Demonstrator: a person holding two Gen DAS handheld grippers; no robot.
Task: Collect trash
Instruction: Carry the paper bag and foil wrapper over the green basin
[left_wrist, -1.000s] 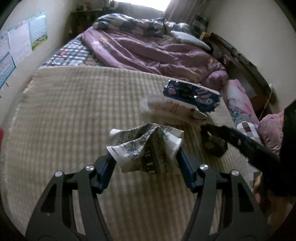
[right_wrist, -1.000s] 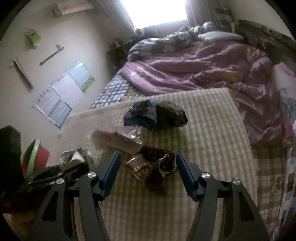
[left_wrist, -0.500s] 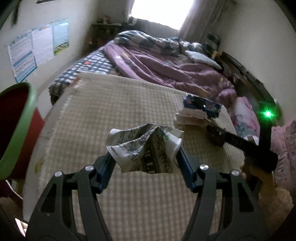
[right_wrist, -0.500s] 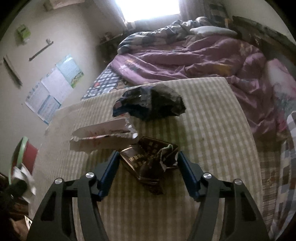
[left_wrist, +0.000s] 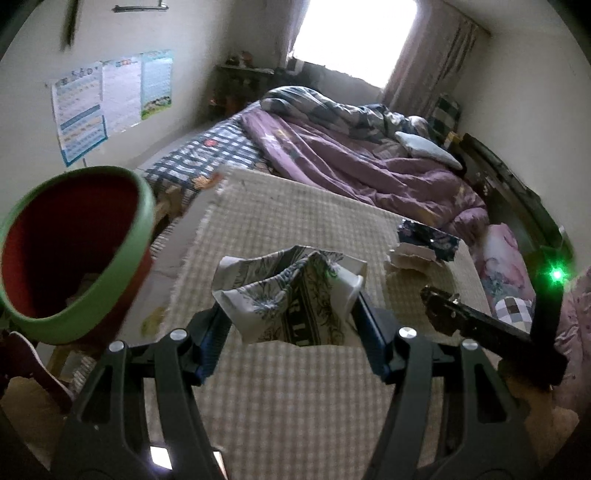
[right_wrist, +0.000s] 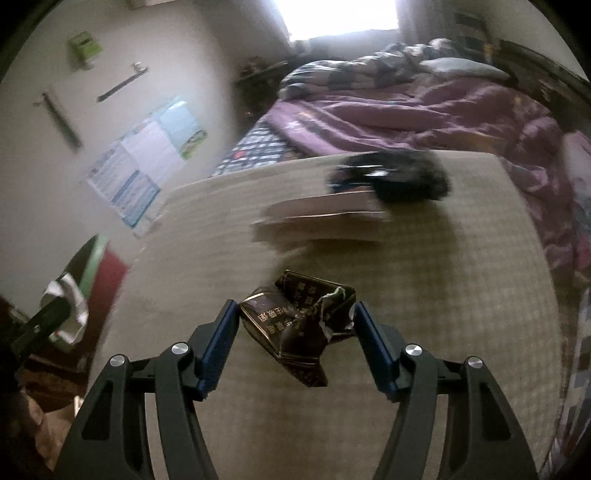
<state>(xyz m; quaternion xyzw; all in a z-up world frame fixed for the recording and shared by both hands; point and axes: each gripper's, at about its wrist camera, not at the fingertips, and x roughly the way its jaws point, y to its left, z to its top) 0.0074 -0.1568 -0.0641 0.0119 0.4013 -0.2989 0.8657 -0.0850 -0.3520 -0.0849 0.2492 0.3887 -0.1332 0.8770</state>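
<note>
My left gripper (left_wrist: 291, 328) is shut on a crumpled white-and-grey patterned wrapper (left_wrist: 291, 295), held above the checked mat, right of a red bin with a green rim (left_wrist: 74, 251). My right gripper (right_wrist: 295, 325) is shut on a crushed dark box with gold print (right_wrist: 295, 321), lifted over the mat. It also shows in the left wrist view (left_wrist: 439, 310). A blue cookie wrapper (right_wrist: 388, 177) and a flat pale torn box (right_wrist: 325, 214) lie further on the mat. The bin (right_wrist: 96, 266) and the left gripper's wrapper (right_wrist: 70, 306) show at the left of the right wrist view.
The beige checked mat (left_wrist: 288, 221) covers the near end of a bed. A purple quilt (left_wrist: 351, 166) and pillows lie beyond it. Posters (left_wrist: 110, 99) hang on the left wall. A window is at the far end.
The left gripper has carried its wrapper left and back toward the bin, which now looms larger. The right gripper has closed on the dark box and lifted it.
</note>
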